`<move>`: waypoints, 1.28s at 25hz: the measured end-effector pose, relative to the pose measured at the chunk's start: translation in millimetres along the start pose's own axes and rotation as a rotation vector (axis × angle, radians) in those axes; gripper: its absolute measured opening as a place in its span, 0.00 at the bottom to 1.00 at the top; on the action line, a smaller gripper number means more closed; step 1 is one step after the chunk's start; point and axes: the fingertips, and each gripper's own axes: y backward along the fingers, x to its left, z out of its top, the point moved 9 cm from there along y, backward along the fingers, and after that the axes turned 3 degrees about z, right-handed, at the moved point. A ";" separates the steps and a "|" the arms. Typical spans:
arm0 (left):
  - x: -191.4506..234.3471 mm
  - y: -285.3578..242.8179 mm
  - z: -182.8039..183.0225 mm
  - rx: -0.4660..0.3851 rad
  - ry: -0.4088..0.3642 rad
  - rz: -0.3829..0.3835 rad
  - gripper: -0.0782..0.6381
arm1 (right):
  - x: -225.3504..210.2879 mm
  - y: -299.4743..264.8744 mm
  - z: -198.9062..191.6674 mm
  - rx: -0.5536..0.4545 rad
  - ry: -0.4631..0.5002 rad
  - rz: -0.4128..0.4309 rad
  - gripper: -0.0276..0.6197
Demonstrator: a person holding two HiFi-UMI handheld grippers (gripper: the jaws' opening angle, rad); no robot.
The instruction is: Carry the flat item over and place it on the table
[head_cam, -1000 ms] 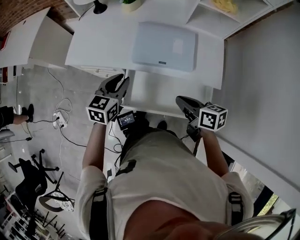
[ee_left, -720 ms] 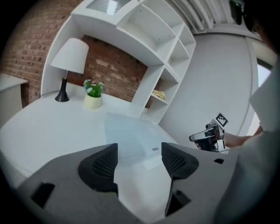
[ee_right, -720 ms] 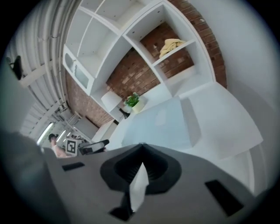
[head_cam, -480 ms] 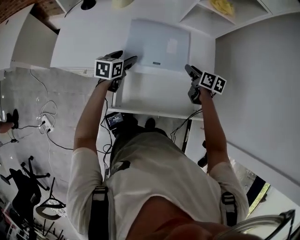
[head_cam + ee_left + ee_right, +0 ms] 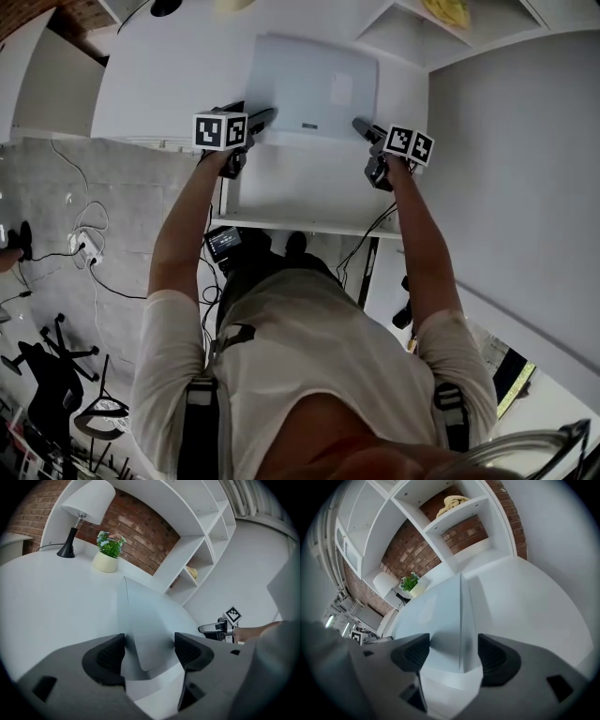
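The flat item (image 5: 314, 84) is a pale grey slab with rounded corners, lying on the white table (image 5: 169, 84). My left gripper (image 5: 262, 117) is at its near left corner and my right gripper (image 5: 359, 125) at its near right corner. In the left gripper view the slab's corner (image 5: 150, 620) shows in the gap of the left gripper (image 5: 149, 651), clear of both pads. In the right gripper view the slab's other corner (image 5: 440, 616) lies likewise in the gap of the right gripper (image 5: 452, 656). Both pairs of jaws have just been opening and stand wide, gripping nothing.
A black-stemmed lamp (image 5: 75, 531) and a potted plant (image 5: 108, 555) stand at the table's far side. White shelves (image 5: 454, 508) against a brick wall hold a yellow bundle. A lower white shelf (image 5: 309, 192) lies under my arms. Cables (image 5: 89, 244) trail on the floor at left.
Both grippers have travelled forward from beside my body to the slab's near corners. Their jaws, nearly shut a second ago, now stand wide.
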 end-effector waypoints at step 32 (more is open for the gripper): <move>-23.5 53.6 -45.0 0.044 0.169 0.016 0.57 | 15.6 35.6 -50.0 0.006 -0.046 0.169 0.51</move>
